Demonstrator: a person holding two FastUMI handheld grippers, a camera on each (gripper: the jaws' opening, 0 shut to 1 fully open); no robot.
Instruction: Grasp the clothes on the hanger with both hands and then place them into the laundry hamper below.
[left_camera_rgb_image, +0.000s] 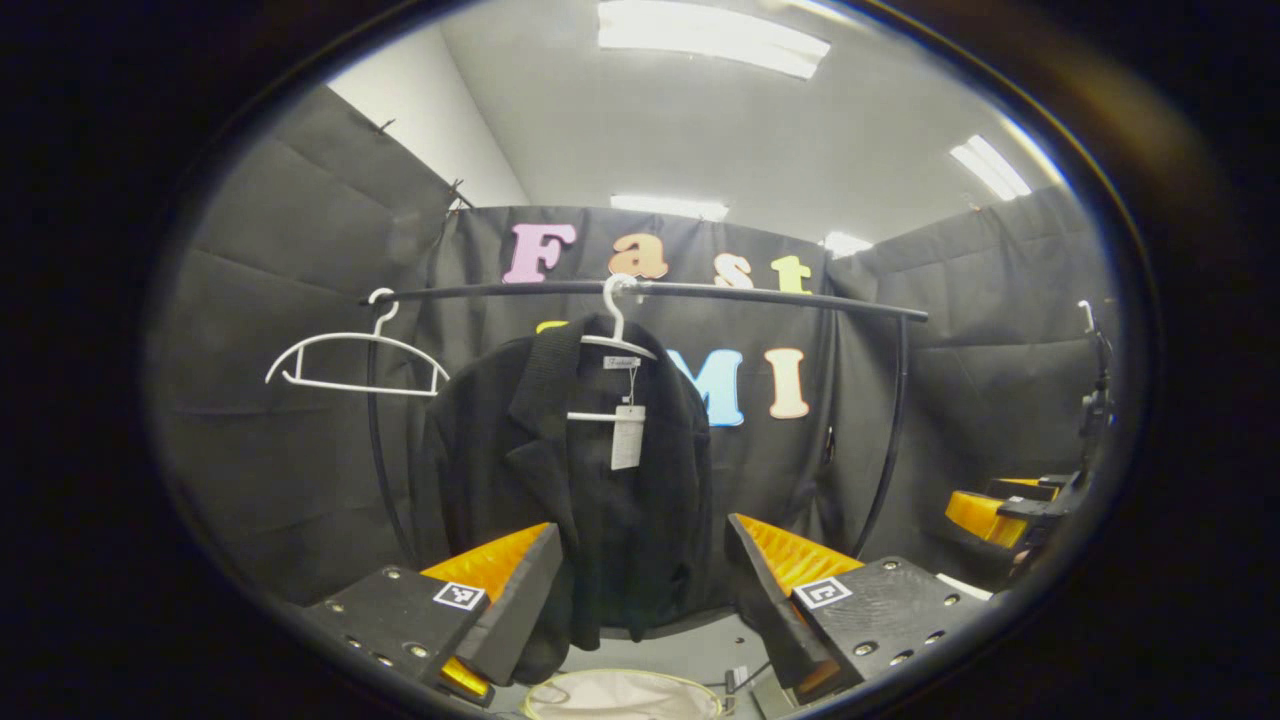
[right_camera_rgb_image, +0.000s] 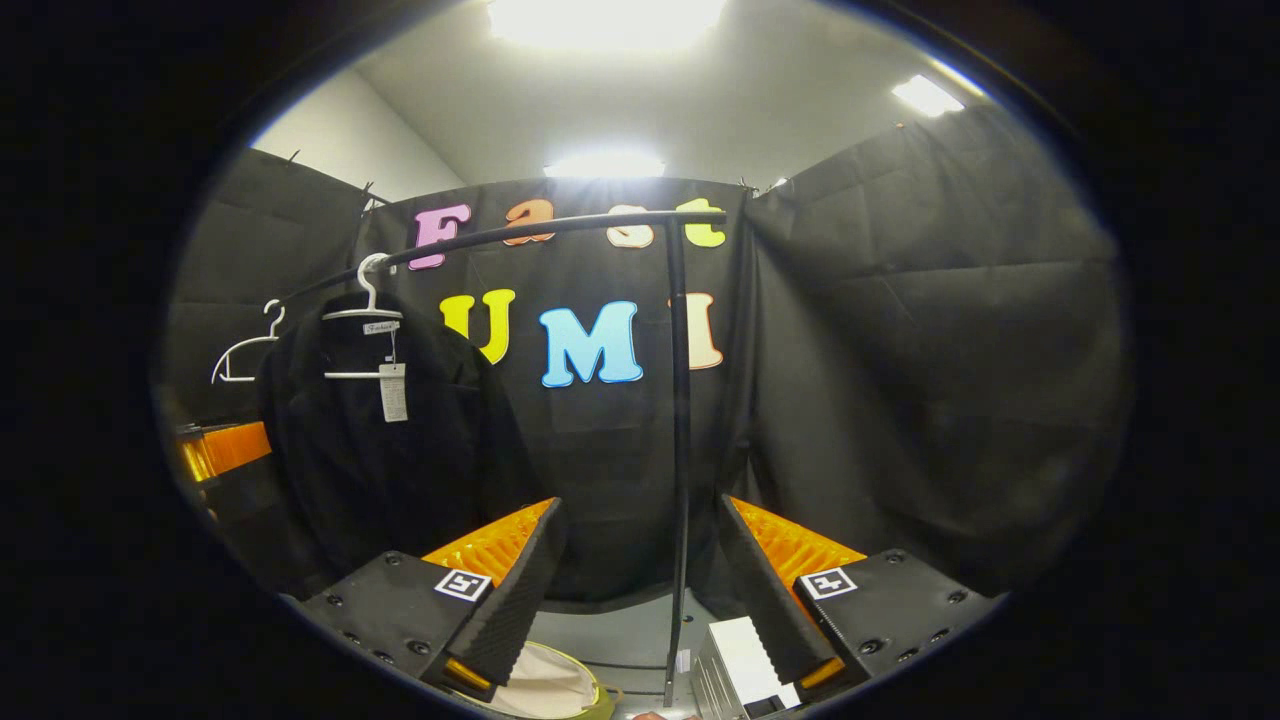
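Straight ahead of my left tongs (left_camera_rgb_image: 640, 590): black jacket (left_camera_rgb_image: 570, 480), hung on a white hanger (left_camera_rgb_image: 618, 345) at mid rail (left_camera_rgb_image: 700, 291). Paper tag (left_camera_rgb_image: 627, 437) dangles at the collar.

Inventory, left gripper view:
- Left tongs: spread wide, nothing between the fingers; jacket's lower part shows in the gap but farther off, no contact that I can see.
- Spare white hanger (left_camera_rgb_image: 355, 365), bare, on the rail's left end, apart from the jacket.
- Rack upright posts, one each side, rail across the top.
- Laundry hamper (left_camera_rgb_image: 620, 695): pale liner w/ yellowish rim, low at frame bottom, beneath the jacket.
- Other gripper visible at far right edge, partly cut off.

Inventory, right gripper view:
- Right tongs (right_camera_rgb_image: 640, 585): also wide apart, holding nothing.
- Jacket (right_camera_rgb_image: 390, 470) sits well left of these tongs, on its hanger (right_camera_rgb_image: 365, 300), tag (right_camera_rgb_image: 393, 392) hanging in front.
- Bare hanger (right_camera_rgb_image: 245, 350) further left on the rail (right_camera_rgb_image: 560, 227).
- Rack post (right_camera_rgb_image: 680, 450) runs vertically between the two fingers, farther back.
- Hamper (right_camera_rgb_image: 545, 685) rim at bottom, just left of the post's foot.
- White box-like item (right_camera_rgb_image: 745, 660) low, by the right finger; can't tell what it is.
- Left gripper's body shows at far left edge, beside the jacket.

Walls: black cloth all round; ceiling lights on.
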